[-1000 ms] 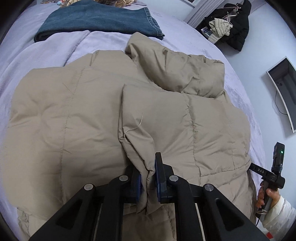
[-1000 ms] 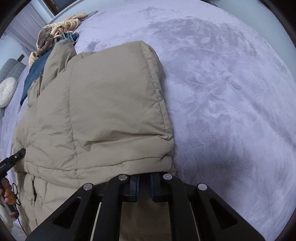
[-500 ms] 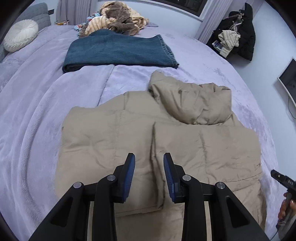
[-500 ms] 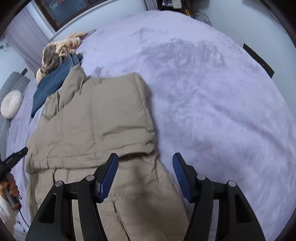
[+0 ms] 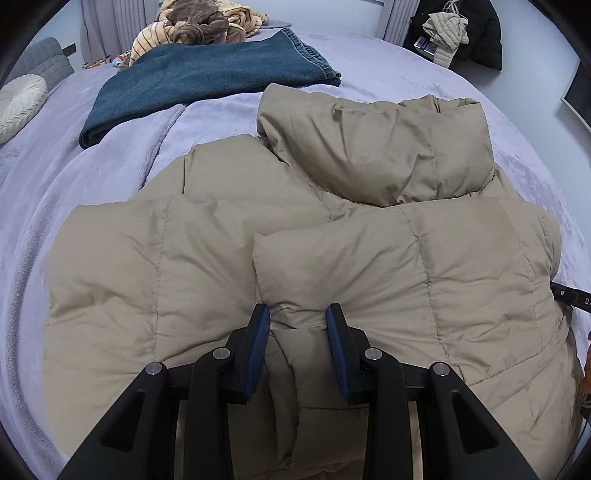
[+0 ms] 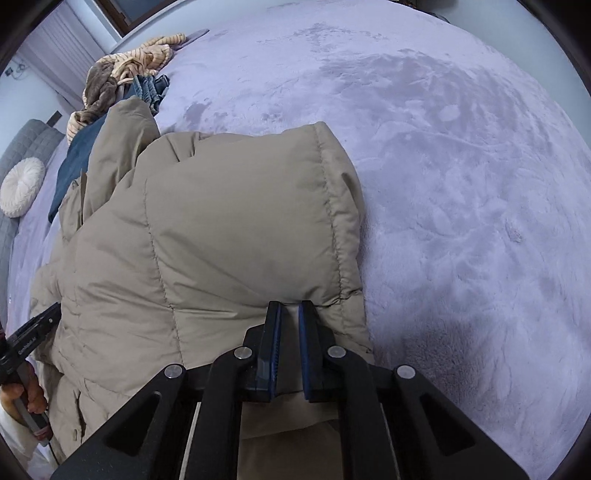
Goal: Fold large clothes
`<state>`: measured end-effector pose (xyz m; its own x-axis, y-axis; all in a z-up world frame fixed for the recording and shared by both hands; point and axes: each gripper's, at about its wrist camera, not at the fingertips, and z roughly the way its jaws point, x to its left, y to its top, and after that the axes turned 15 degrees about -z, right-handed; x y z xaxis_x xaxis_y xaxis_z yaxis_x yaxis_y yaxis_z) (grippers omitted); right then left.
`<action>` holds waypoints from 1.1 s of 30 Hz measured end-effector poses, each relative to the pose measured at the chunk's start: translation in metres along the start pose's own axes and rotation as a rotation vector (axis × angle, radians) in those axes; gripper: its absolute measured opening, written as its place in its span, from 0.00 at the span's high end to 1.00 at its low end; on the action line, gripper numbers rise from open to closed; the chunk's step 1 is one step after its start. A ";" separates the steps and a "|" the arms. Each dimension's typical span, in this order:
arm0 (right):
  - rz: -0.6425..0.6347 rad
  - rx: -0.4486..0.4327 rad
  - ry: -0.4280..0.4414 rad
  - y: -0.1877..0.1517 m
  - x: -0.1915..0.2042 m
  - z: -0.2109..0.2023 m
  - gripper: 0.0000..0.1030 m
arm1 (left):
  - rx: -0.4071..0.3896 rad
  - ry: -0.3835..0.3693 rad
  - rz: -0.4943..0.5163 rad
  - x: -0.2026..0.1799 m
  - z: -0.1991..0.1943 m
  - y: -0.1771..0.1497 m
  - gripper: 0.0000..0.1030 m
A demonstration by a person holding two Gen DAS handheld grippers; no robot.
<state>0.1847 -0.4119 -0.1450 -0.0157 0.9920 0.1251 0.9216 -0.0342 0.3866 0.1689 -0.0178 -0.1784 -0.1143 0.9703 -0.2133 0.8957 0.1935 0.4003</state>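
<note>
A beige puffer jacket (image 5: pixel 332 258) lies on the lilac bed, sleeves folded over its body and the hood (image 5: pixel 388 147) at the far end. My left gripper (image 5: pixel 298 314) is open, its blue pads either side of a fold of the jacket near the folded sleeve's cuff. In the right wrist view the jacket (image 6: pixel 221 240) fills the left half. My right gripper (image 6: pixel 290 308) has its jaws nearly together around the edge of the folded part; the fabric between them is hard to see.
Folded blue jeans (image 5: pixel 207 77) lie beyond the hood, with a heap of striped and brown clothes (image 5: pixel 199 26) behind. A round white cushion (image 5: pixel 18 103) sits far left. Dark coats (image 5: pixel 461 33) hang at the back right. The lilac bedspread (image 6: pixel 461 184) stretches right of the jacket.
Both grippers let go and opened half a second ago while pulled back. Now both have come down onto the jacket again, and the right jaws have narrowed.
</note>
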 end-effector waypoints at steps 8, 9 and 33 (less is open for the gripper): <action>0.003 0.024 0.012 -0.006 0.000 -0.031 0.87 | 0.008 0.030 -0.064 0.012 -0.036 -0.004 0.66; 0.010 0.028 0.018 -0.009 0.000 -0.037 0.87 | 0.010 0.037 -0.062 0.013 -0.041 -0.007 0.66; 0.091 0.140 0.106 -0.083 0.030 -0.118 0.63 | 0.052 0.089 -0.076 -0.003 -0.152 -0.081 0.10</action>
<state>0.0621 -0.3936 -0.0658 0.0365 0.9669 0.2524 0.9660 -0.0989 0.2390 0.0316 -0.0146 -0.0745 -0.2185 0.9625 -0.1608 0.9038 0.2617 0.3387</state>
